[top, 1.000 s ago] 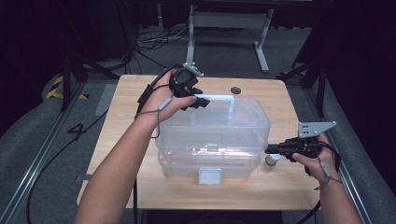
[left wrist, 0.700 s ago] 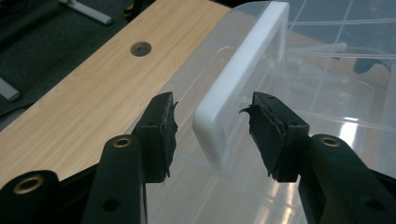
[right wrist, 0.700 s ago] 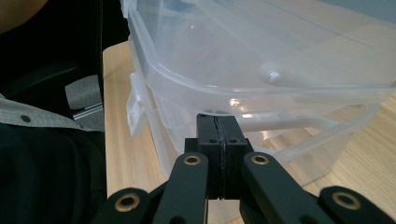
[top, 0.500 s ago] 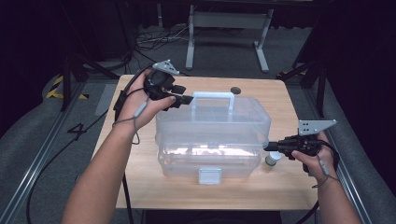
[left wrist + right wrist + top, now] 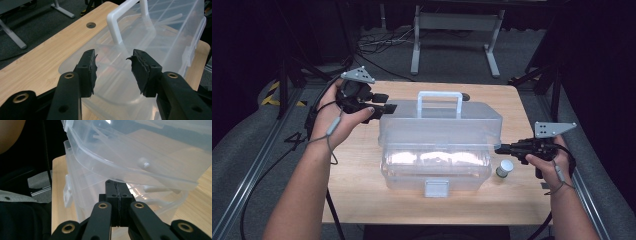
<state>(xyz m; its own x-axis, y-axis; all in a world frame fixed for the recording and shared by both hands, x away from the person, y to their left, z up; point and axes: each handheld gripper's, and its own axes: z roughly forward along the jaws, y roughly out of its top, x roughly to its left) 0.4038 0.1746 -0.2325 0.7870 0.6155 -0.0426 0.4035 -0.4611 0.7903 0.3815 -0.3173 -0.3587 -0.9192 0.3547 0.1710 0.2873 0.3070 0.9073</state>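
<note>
Swung leftward off the white handle (image 5: 440, 96), the left tongs (image 5: 388, 107) gape empty beside the clear box (image 5: 439, 145) mid-surface, whose propped lid (image 5: 439, 125) could drop off the closed right tongs (image 5: 499, 148).

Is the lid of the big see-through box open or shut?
Open a bit: the lid is lifted off the box.

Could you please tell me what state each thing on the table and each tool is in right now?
Clear storage box: lid lifted at the front, front latch undone.
White handle: upright on the lid.
Small jar: upright on the table, capped.
Left tool: open, nothing between its jaws.
Right tool: shut, its tip under the lid's edge.
</note>
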